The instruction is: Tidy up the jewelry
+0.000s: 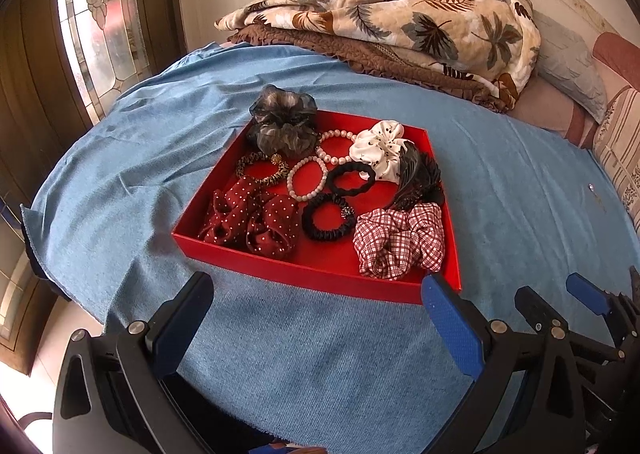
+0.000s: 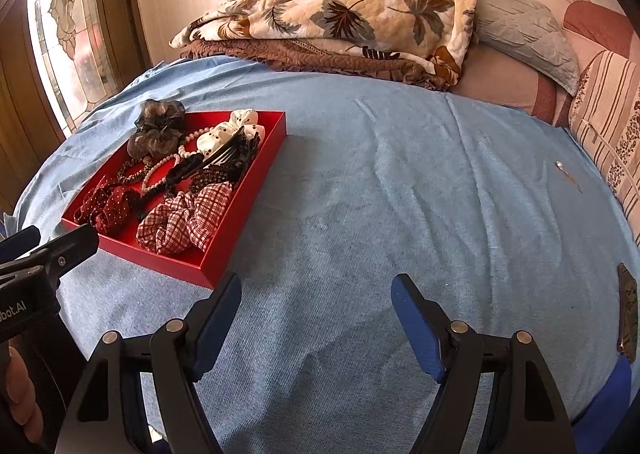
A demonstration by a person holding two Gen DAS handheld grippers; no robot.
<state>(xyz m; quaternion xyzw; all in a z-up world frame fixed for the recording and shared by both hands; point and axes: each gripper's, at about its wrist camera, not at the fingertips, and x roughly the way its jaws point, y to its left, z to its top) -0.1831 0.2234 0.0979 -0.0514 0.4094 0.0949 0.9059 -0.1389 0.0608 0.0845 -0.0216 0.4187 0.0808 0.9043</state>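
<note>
Scrunchies [image 1: 396, 242], pearl bracelets [image 1: 307, 179] and hair clip [image 1: 416, 174] lie gathered inside the red tray [image 1: 320, 274] on the bed, consistent with sorting; both grippers [image 1: 320, 318] [image 2: 316, 318] hover clear, jaws wide, empty.

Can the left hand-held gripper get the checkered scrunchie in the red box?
Probably yes. The left hand-held gripper is open just before the red box, and the checkered scrunchie lies near the front wall with nothing over it.

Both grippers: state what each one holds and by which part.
Nothing is held. The left gripper and the right gripper both stand open over the blue cloth, short of the red tray.
</note>
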